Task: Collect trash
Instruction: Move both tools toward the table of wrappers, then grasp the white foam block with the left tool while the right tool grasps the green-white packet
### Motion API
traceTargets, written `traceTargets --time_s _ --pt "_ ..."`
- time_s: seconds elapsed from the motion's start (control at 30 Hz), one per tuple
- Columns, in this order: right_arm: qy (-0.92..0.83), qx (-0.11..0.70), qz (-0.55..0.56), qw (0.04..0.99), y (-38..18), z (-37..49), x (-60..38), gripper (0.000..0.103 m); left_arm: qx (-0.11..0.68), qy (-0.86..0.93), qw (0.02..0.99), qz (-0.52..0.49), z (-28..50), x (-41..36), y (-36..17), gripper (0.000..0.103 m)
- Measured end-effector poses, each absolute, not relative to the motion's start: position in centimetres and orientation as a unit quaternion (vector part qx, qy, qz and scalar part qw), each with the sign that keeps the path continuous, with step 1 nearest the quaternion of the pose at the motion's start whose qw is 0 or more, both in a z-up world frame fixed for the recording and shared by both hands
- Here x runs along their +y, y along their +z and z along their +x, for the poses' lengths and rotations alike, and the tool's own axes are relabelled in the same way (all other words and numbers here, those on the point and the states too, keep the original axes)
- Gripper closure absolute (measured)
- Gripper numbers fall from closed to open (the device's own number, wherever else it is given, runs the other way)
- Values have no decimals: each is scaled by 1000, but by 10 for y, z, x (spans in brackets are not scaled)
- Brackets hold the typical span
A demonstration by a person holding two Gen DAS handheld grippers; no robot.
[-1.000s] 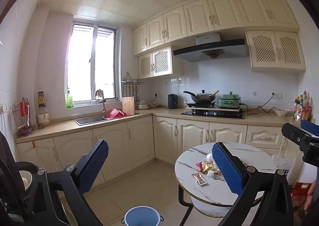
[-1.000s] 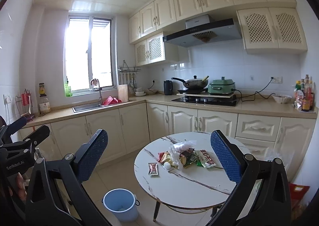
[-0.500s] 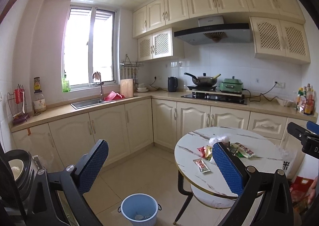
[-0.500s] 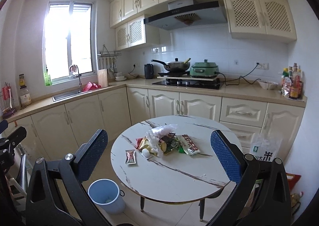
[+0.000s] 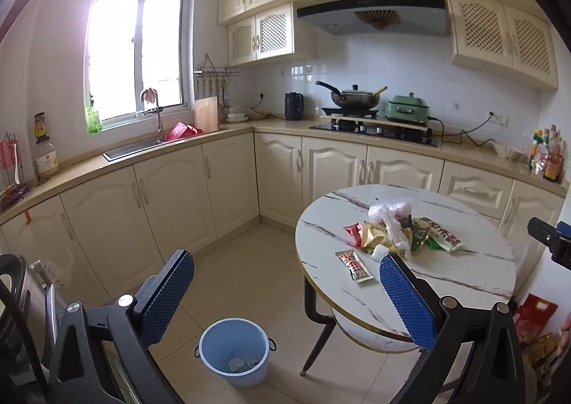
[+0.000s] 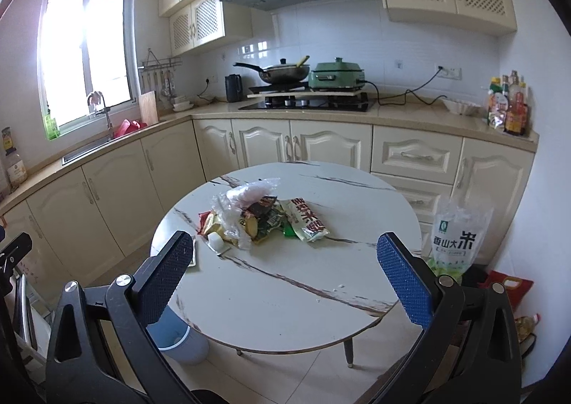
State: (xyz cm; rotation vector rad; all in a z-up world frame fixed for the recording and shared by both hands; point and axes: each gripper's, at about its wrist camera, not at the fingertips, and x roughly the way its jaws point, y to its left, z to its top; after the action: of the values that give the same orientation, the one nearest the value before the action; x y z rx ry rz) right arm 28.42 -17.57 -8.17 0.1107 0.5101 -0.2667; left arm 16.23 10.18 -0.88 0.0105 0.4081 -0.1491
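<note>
Two black grippers with blue textured pads, both spread wide, both empty, touching nothing. Right gripper (image 6: 285, 261) above near edge of round white marble-look table (image 6: 285, 297); left gripper (image 5: 285, 279) off table's left side, over floor. Heap of crinkled snack wrappers and clear plastic bag (image 6: 257, 215) at table centre, flat red sachet (image 5: 355, 265) lying apart toward left edge. Likely feather-light, soft, slippery film; best pinched at raised fold or free corner. Light-blue plastic bin (image 5: 233, 350) on floor beside table leg, already holding scraps.
</note>
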Motion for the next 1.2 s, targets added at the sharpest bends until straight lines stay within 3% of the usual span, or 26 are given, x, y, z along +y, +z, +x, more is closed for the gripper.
traceTargets --time_s 0.73,1.2 --pt "-145 366 59 917 -166 398 -260 0 333 -187 921 81 421 -20 -59 1" --pt "-134 391 61 908 -194 437 -283 0 379 -184 903 87 510 -61 -95 16"
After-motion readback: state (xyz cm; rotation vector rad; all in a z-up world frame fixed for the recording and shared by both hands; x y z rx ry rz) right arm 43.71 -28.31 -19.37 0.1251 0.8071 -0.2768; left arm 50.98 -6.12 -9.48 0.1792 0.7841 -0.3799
